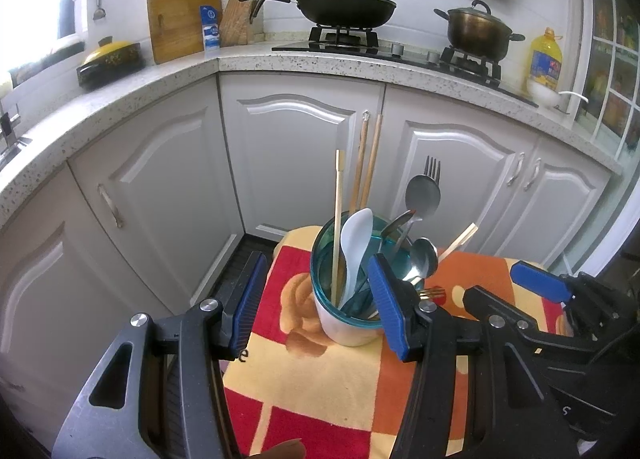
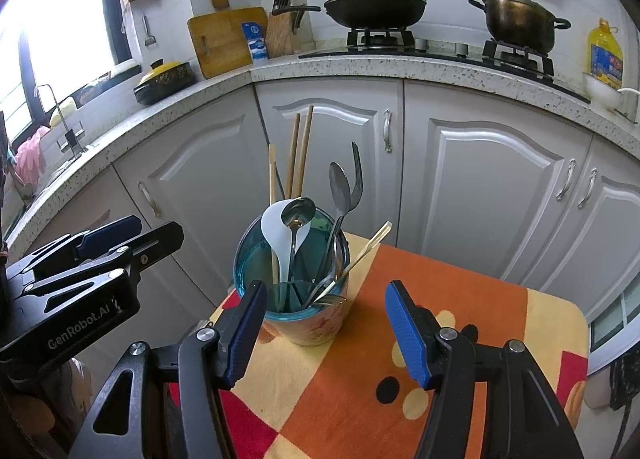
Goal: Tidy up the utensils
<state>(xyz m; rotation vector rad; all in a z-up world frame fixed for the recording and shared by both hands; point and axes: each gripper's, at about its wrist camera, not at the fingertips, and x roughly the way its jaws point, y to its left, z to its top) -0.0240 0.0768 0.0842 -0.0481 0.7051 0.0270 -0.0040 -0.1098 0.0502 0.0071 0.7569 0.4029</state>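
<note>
A cup with a teal rim (image 1: 343,315) (image 2: 304,323) stands on a small table with a red, orange and yellow cloth (image 1: 304,391) (image 2: 352,379). It holds a white plastic spoon (image 1: 354,243) (image 2: 276,227), metal spoons (image 1: 422,193) (image 2: 340,183), a fork (image 1: 432,169), wooden chopsticks (image 1: 368,163) (image 2: 300,151) and thin bamboo sticks (image 1: 338,219). My left gripper (image 1: 316,299) is open, its fingers on either side of the cup. My right gripper (image 2: 326,327) is open and empty, just before the cup; it also shows in the left wrist view (image 1: 540,283).
White cabinets (image 1: 296,155) and a speckled counter (image 1: 120,107) curve behind the table. A wok (image 1: 346,9), a pot (image 1: 478,29), an oil bottle (image 1: 545,61), a knife block (image 1: 236,23) and a cutting board (image 1: 178,25) stand on the counter.
</note>
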